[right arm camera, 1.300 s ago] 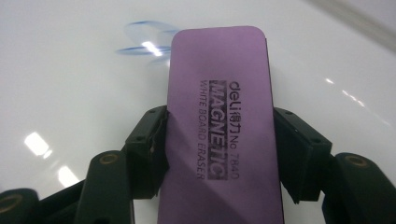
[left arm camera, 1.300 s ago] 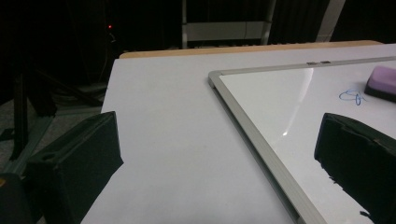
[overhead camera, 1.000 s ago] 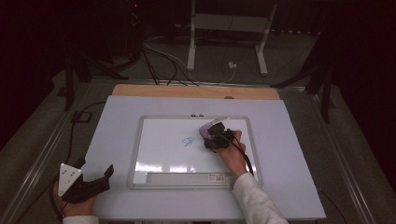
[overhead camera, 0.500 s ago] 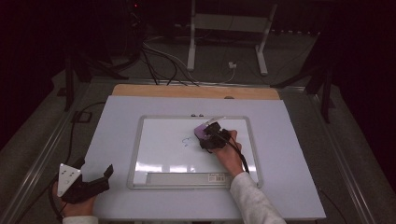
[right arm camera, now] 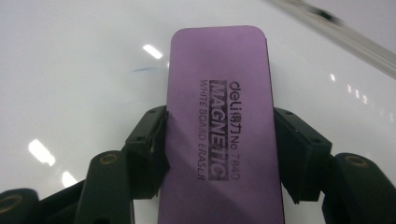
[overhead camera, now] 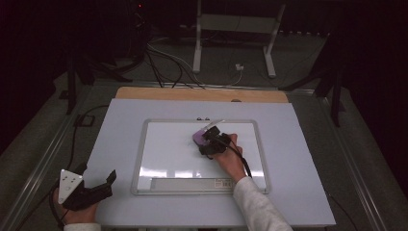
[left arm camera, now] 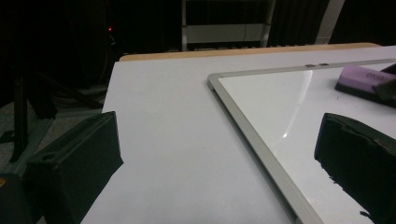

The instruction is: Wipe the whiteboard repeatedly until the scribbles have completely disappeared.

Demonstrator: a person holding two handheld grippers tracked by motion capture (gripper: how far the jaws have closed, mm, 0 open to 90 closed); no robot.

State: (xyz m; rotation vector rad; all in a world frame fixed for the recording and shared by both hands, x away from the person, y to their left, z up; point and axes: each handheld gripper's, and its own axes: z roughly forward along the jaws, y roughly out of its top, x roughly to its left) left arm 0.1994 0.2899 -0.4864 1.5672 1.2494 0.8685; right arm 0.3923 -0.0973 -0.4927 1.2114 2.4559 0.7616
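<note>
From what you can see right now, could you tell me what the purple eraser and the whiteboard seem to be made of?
The purple eraser, held in the right tongs, looks like matte foam or soft plastic: a dull top with stamped lettering. The whiteboard seems a glossy coated panel, since it mirrors the lights; its frame looks like brushed, silvery metal, possibly aluminium.

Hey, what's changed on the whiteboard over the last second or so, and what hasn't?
The blue scribble near the middle of the whiteboard is nearly wiped away; a faint blue trace remains beside the purple eraser in the right gripper view. The right tongs, clamped on the eraser throughout, slid it slightly toward the person's left. The left tongs stayed open, resting at the table's near left corner; the whiteboard didn't shift.
</note>
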